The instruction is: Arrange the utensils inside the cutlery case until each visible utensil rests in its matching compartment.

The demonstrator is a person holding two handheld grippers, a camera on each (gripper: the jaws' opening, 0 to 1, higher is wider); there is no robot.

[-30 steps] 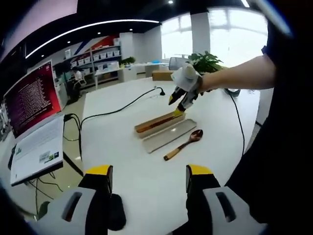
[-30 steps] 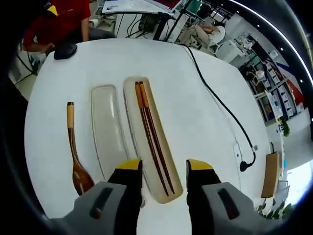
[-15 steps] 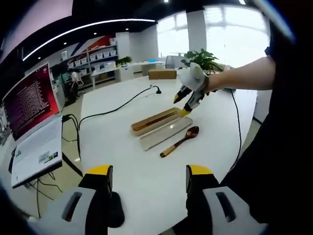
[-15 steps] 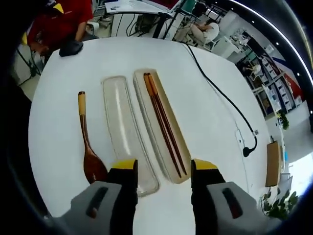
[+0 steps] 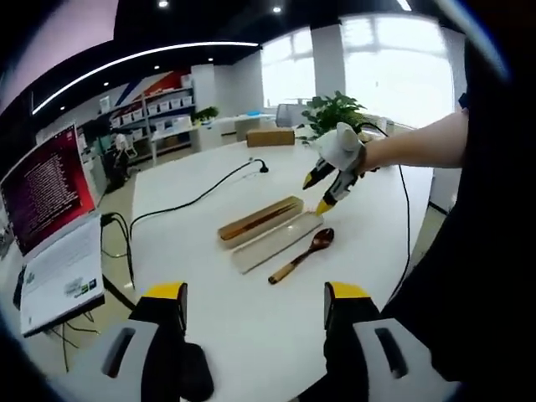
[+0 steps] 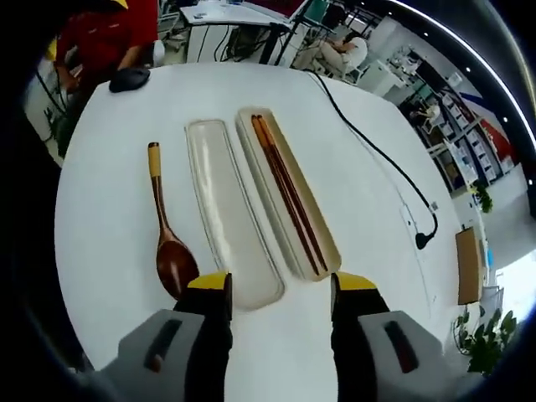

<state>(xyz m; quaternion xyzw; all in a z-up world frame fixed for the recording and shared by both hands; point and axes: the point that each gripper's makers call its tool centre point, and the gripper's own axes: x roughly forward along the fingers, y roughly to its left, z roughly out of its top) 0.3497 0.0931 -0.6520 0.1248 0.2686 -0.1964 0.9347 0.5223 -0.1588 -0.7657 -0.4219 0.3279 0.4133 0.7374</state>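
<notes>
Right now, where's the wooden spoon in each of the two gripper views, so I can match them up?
Left gripper view: the wooden spoon lies right of centre on the white table, beside the clear lid.
Right gripper view: the wooden spoon lies left of centre, bowl nearest the camera.
Shared landmark: the case tray holding the chopsticks, one place beyond the clear lid.

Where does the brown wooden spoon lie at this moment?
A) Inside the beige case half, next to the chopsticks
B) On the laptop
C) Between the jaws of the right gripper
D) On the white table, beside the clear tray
D: in the right gripper view the brown wooden spoon lies on the bare white table, beside the empty clear tray; the dark chopsticks lie alone in the beige case half.
</notes>
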